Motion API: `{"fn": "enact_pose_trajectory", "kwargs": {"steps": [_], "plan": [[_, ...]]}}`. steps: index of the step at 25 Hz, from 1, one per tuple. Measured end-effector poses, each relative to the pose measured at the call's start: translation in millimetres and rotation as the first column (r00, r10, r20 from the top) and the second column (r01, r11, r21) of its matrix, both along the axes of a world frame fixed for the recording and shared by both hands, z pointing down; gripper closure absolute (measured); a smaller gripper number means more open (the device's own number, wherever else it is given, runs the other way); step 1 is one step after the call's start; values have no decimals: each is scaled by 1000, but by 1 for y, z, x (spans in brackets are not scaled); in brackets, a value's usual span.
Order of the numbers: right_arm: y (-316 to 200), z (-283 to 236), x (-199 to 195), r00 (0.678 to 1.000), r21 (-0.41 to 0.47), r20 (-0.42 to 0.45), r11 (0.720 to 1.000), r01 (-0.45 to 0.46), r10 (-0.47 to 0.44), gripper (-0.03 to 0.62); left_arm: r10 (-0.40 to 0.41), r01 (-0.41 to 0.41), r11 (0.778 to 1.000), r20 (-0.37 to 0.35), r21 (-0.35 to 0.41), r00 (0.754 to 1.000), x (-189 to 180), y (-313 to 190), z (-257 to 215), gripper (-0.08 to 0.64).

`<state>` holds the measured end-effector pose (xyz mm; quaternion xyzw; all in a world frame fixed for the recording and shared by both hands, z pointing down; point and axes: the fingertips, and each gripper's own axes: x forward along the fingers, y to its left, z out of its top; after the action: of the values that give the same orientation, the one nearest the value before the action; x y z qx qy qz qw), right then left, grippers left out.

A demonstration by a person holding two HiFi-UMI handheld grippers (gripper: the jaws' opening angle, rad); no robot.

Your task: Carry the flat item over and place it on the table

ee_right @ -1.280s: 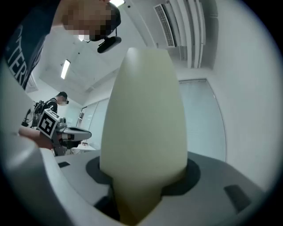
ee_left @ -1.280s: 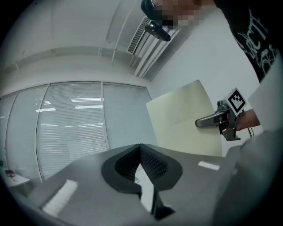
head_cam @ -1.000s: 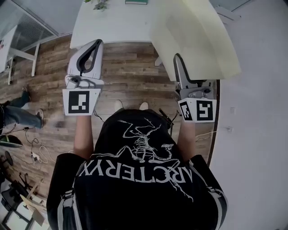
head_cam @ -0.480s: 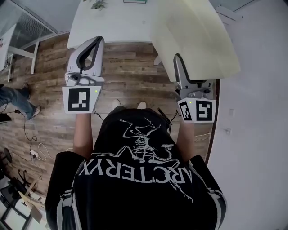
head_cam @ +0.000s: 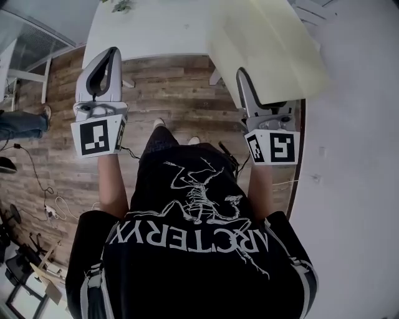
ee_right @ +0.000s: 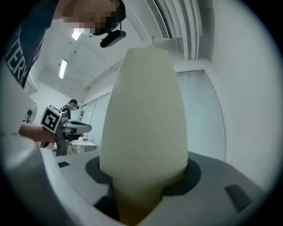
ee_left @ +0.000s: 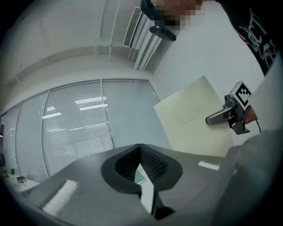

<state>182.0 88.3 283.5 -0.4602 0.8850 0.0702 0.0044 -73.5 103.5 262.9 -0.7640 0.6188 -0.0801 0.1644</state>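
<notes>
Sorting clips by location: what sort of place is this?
Likely an office or lab: a white table, wood-plank floor, tall windows with blinds, and a ceiling air vent.

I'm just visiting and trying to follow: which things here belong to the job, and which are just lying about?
Part of the job: pale flat board, clamped in the right gripper; white table ahead.

Just about: left gripper, shut and empty; plant on the table; cables on the floor; a bystander's legs.
</notes>
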Motion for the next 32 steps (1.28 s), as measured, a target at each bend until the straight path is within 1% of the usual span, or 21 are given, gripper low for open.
{"fn": "enact_pose_trajectory", "kwargs": {"steps": [3,6,8,10,13,15,17,21,23,26,28,32], "plan": [[-25,6,2,1000,-9,-8,1000,-9,9,327,6,-5,999,12,-33,1000,5,-24,6,549],[-57,15,-4,1000,-32,-8,999,-23,23,328,30,-30,999,7,-36,1000,2,-57,13,549],[-80,18,-13,1000,-42,-6,999,-29,29,328,50,-50,998,-9,-40,999,-3,-82,18,549],[-102,22,-27,999,-51,-9,998,-33,33,328,67,-68,996,-19,-60,998,-10,-106,25,549],[-141,24,-48,999,-62,-10,997,-42,42,327,98,-97,990,9,-98,995,-25,-151,34,549],[-172,21,-61,998,-63,-15,996,-55,54,327,122,-119,989,25,-86,992,-38,-188,29,549],[-200,20,-76,997,-71,-23,994,-79,78,328,144,-141,987,23,-79,989,-54,-219,24,549],[-248,16,-107,993,-77,-27,991,-113,111,328,155,-152,985,25,-87,988,-87,-270,24,549],[-265,17,-121,993,-86,-22,989,-118,117,328,156,-152,984,30,-90,987,-99,-286,26,549],[-287,21,-137,994,-98,-19,989,-114,112,328,148,-147,983,8,-107,989,-113,-308,33,549],[-299,24,-142,995,-105,-12,989,-101,100,328,141,-141,984,-6,-110,990,-114,-319,37,549],[-317,23,-141,996,-106,-3,991,-84,84,327,130,-131,985,-16,-111,991,-105,-327,37,549]]}}
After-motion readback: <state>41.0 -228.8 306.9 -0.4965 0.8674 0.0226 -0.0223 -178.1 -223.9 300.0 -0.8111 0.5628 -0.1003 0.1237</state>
